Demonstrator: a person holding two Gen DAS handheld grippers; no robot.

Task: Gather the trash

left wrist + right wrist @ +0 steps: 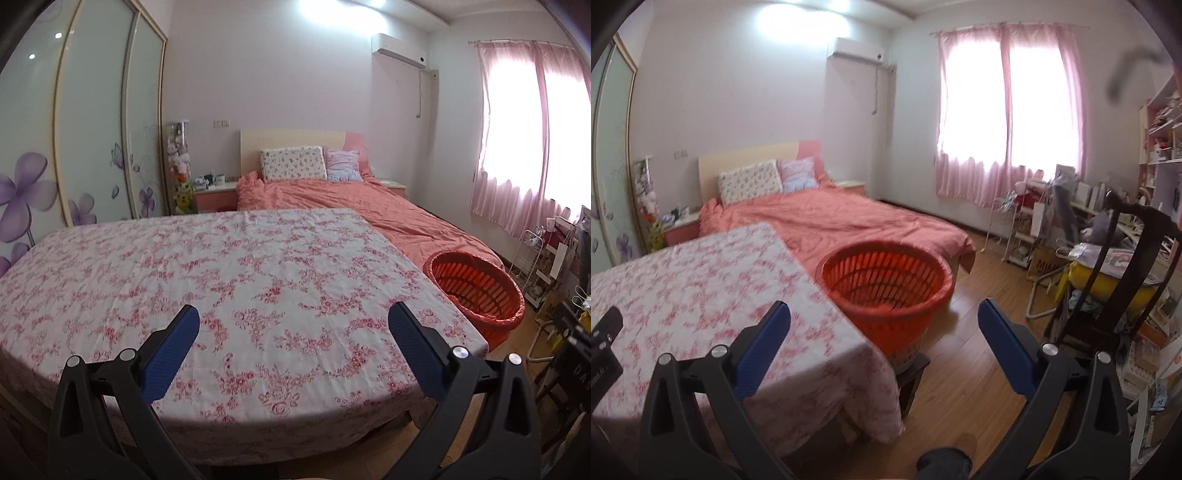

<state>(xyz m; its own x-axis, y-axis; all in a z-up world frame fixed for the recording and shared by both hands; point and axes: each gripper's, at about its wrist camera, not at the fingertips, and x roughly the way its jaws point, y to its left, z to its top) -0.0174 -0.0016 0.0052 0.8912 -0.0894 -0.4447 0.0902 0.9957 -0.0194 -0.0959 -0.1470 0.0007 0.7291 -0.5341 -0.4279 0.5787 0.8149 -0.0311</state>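
The brown cardboard box [1043,263] on the floor shows "MU", the rest hidden; nothing else reads clearly.

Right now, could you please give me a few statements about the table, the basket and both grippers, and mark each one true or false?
1. The orange slatted plastic basket stands beside the table covered with a pink floral cloth. True.
2. The left gripper is clamped on a piece of trash. False: its blue pads are wide apart with nothing between them.
3. The right gripper is open and holds nothing. True.
4. Crumpled trash lies on the floral cloth. False: no trash shows on the cloth in either view.
5. The basket rests on the salmon-covered bed. False: it stands on a low dark stand on the wooden floor.
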